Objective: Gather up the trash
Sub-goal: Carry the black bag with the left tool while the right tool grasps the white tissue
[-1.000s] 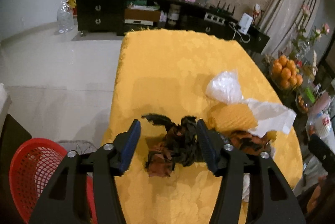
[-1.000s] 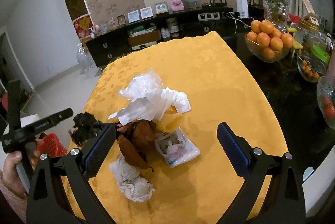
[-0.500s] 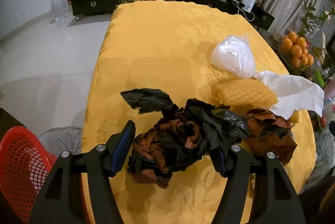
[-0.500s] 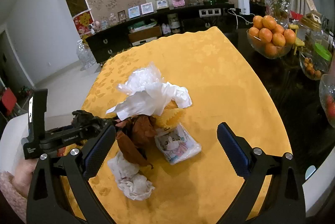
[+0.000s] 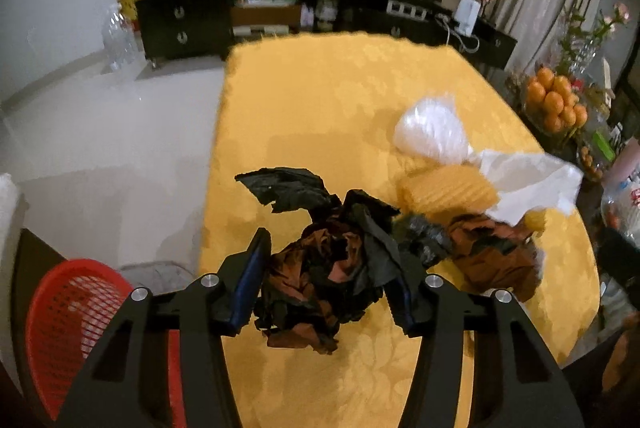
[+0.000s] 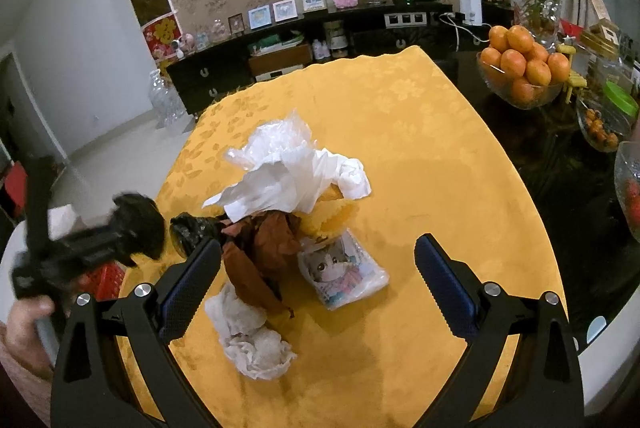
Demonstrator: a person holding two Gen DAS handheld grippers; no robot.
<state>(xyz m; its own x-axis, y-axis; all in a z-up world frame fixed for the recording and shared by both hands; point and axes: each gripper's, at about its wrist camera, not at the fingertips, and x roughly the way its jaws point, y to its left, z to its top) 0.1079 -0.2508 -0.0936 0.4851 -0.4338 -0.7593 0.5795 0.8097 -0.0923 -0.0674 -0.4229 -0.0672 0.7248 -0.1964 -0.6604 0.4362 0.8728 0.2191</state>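
Observation:
My left gripper (image 5: 332,260) has a crumpled black and brown wrapper (image 5: 328,280) between its jaws, which are closing, and both pads touch it. From the right wrist view the left gripper (image 6: 136,224) is a blurred shape at the table's left edge, held by a hand (image 6: 24,324). My right gripper (image 6: 318,248) hangs open over a cat-print packet (image 6: 344,272), touching nothing. A brown wrapper (image 6: 260,240), white tissue paper (image 6: 288,183), a clear plastic bag (image 5: 432,131), a yellow crinkled wrapper (image 5: 444,187) and a crumpled tissue (image 6: 252,340) lie on the yellow tablecloth (image 6: 420,131).
A red mesh basket (image 5: 72,308) stands on the floor below the table's left corner. On the dark surface to the right are a bowl of oranges (image 6: 520,67), a glass vase (image 6: 536,3) and jars (image 6: 608,115). A black cabinet (image 5: 180,27) lines the far wall.
My left gripper came forward around the black and brown wrapper and its jaws narrowed onto it. The right gripper stayed where it was, open.

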